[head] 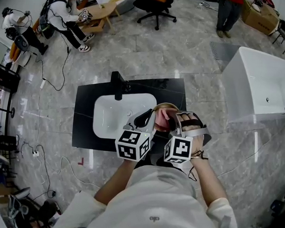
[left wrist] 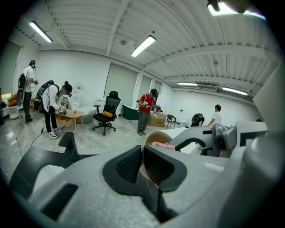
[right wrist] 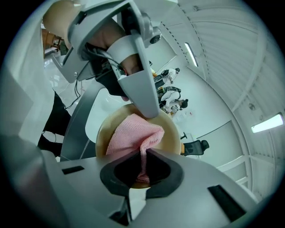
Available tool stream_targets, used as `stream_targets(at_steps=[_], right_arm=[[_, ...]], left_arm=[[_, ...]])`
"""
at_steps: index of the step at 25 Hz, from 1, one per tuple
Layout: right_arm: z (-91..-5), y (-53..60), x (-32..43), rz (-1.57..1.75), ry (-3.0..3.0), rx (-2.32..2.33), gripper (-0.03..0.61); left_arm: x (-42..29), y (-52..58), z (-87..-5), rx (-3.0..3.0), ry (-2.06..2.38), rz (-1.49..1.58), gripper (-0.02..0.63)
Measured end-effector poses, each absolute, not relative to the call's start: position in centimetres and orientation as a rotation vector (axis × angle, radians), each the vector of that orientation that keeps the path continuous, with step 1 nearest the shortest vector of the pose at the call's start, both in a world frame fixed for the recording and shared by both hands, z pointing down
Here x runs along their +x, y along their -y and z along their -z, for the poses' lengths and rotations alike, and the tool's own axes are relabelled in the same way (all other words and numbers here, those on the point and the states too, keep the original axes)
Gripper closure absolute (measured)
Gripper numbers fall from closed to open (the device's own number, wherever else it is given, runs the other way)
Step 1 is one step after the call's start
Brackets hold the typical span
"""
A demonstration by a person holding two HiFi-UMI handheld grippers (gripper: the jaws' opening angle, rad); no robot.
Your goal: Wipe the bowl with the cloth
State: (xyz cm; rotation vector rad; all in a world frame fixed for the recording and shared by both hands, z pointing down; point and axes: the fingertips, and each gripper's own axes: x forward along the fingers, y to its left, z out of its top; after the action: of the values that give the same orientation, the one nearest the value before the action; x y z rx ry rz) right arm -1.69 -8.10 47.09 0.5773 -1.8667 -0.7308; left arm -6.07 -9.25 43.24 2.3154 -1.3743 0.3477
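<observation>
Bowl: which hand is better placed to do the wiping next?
Right. The right gripper pinches the pink cloth inside the bowl; the left gripper is busy clamping the bowl's rim.

No readable text, brand, number or sign anywhere.
- Marker cube (head: 134, 145) of left tool (left wrist: 141, 164): bore black-and-white square code patterns only, no letters or digits.
- Second marker cube (head: 178, 149), of right tool (right wrist: 142, 165): same kind of patterns, no characters.
- Small dark mark (head: 152, 217) on person's white shirt: too small to read.
- Sheets (left wrist: 79, 91) on far wall, left gripper view: print too small to read.
- Cardboard box (head: 259, 14) on floor: no legible print.
</observation>
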Motion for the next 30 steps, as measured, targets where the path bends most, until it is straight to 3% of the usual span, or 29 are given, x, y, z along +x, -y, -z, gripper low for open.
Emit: stream_targets(at_steps=[30], right_arm=[[-44.8, 9.0, -2.8, 0.849, 1.831, 0.628, 0.563]], left_arm=[[-5.5, 8.7, -42.8, 2.338, 1.369, -0.378, 0.588]])
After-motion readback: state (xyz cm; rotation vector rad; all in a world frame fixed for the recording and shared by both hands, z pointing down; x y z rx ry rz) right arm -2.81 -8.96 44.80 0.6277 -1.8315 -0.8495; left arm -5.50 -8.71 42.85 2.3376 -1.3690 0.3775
